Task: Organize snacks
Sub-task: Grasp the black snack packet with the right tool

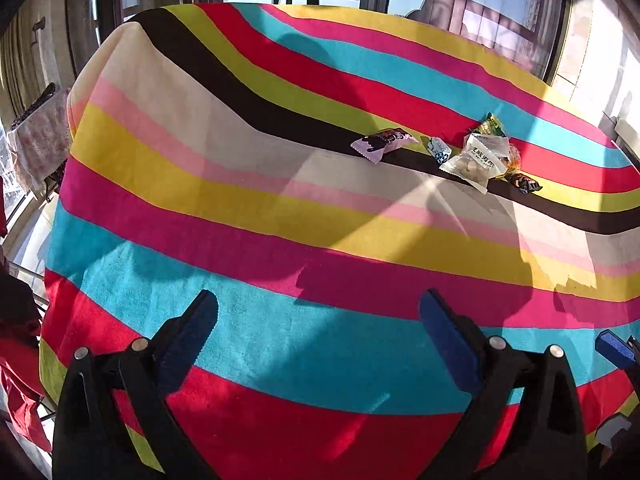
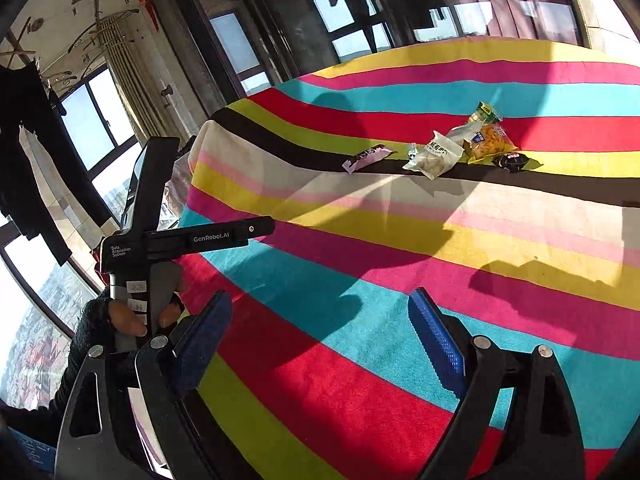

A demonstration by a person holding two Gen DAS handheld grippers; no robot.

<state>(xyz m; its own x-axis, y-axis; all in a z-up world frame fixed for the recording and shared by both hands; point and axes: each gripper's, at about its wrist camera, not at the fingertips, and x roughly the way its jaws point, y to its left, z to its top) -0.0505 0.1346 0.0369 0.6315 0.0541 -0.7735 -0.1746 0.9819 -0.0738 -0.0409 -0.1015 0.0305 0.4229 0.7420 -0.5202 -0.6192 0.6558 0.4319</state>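
Observation:
Several snack packets lie in a loose cluster on the striped cloth's black band. A pink-and-black packet [image 1: 382, 142] [image 2: 366, 158] lies apart at the cluster's left. A clear white packet [image 1: 474, 164] [image 2: 434, 156], a small blue-white packet [image 1: 438, 150], a green packet [image 1: 490, 125] [image 2: 485, 112], an orange packet [image 2: 490, 142] and a dark packet [image 1: 524, 182] [image 2: 512, 160] lie together. My left gripper [image 1: 320, 328] is open and empty, well short of them. My right gripper [image 2: 320, 328] is open and empty, also well short of them.
The table wears a bright striped cloth [image 1: 240, 240] [image 2: 400, 280]. The left handheld gripper's body [image 2: 180, 240], held by a gloved hand, shows at the table's left edge. The right gripper's blue pad [image 1: 614, 348] shows at right. Windows and hanging clothes stand behind.

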